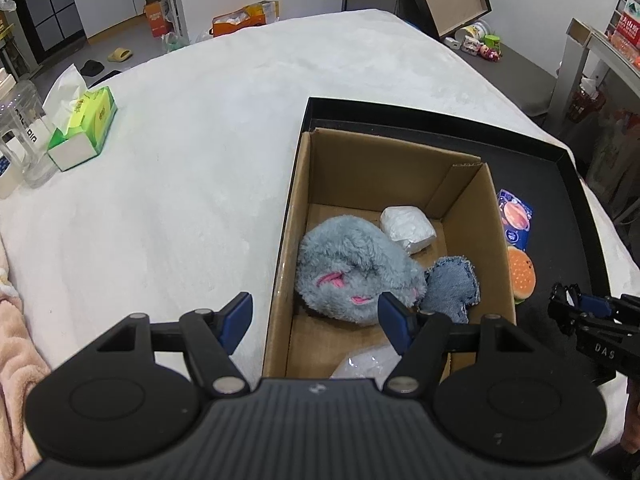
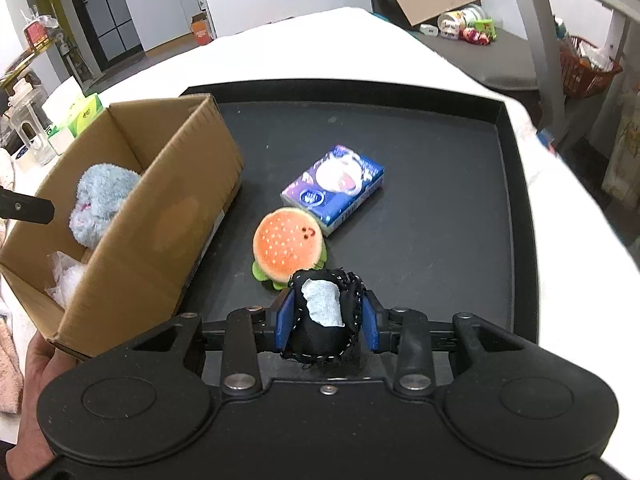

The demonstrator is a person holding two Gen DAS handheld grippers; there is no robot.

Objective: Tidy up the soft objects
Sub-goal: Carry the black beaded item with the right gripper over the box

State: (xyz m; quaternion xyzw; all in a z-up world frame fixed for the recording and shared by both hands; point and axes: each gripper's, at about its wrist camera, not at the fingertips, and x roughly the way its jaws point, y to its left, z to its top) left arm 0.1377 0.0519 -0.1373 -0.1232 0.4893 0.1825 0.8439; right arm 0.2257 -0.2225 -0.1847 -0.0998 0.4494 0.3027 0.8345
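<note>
On the far left sits one green tissue box (image 1: 86, 122) beside one clear jar (image 1: 24, 136) on the white bed (image 1: 200, 160), well apart from the action and likely just parked out of the way. Next comes our left gripper (image 1: 316, 316), fingers spread and holding nothing, hovering over the near wall of the one cardboard box (image 2: 132, 248), which looks to be the collecting spot. Inside it we count one grey plush (image 1: 352, 272), one denim pouch (image 1: 452, 284) touching it, one white wrapped bundle (image 1: 406, 230) at the back and a scrap of clear plastic (image 1: 368, 364) at the front. The box stands in the left corner of the black tray (image 2: 508, 208), leaving the rest of the tray as a staging floor. There we see one burger plush (image 2: 286, 246) touching one blue tissue pack (image 2: 334, 188). Rightmost, our right gripper (image 2: 326, 316) has its fingers pinching one black stitched pouch (image 2: 320, 340), squeezed from both sides, just in front of the burger and seemingly ready to go into the box.
</note>
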